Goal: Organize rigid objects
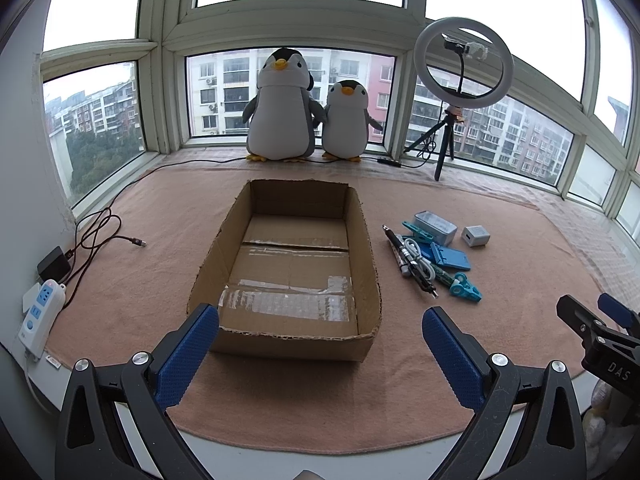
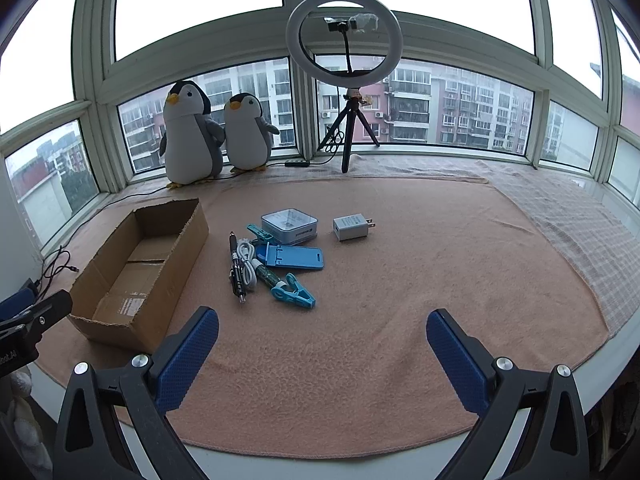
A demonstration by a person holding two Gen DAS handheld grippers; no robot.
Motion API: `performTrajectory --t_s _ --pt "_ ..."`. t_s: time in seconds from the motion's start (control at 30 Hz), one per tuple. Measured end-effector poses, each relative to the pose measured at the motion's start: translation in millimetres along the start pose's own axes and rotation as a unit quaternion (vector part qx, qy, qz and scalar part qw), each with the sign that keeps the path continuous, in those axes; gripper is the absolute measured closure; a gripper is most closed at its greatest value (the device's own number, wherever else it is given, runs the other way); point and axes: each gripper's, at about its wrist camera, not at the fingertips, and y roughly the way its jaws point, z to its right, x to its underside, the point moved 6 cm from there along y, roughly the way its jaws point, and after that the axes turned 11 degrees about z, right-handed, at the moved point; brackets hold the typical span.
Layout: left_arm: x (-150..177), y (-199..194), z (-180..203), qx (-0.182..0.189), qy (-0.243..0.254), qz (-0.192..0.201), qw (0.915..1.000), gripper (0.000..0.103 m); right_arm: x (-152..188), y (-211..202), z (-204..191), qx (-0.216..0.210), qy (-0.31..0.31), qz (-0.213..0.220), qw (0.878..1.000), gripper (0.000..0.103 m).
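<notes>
At 12 o'clock of the left gripper (image 1: 320, 344), cardboard box (image 1: 288, 256), long axis running away. Pens (image 2: 237, 270) at 11 of the right gripper (image 2: 322, 346), tips nearward. Both spread wide, empty.

Left wrist view looks forward and slightly down, straight over the open brown cardboard box (image 1: 288, 264) at frame centre, close. Right wrist view sits further right, same heading, box (image 2: 140, 268) pushed to left of frame. Both share the pink fleece mat (image 1: 140, 280) (image 2: 380, 280), two grey-white plush penguins (image 1: 304, 112) (image 2: 216, 136) and white ring light on black tripod (image 1: 464, 64) (image 2: 344, 36).
</notes>
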Motion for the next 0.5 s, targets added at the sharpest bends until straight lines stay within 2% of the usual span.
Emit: performTrajectory --t_s 0.3,0.5 --pt "-1 10 -11 -0.014 -0.001 -0.003 0.9999 0.000 3 6 1 0.000 -0.001 -0.008 1.000 0.000" --pt "-4 26 -36 -0.042 -0.006 -0.008 0.9991 0.000 6 8 2 0.000 -0.001 -0.011 1.000 0.000"
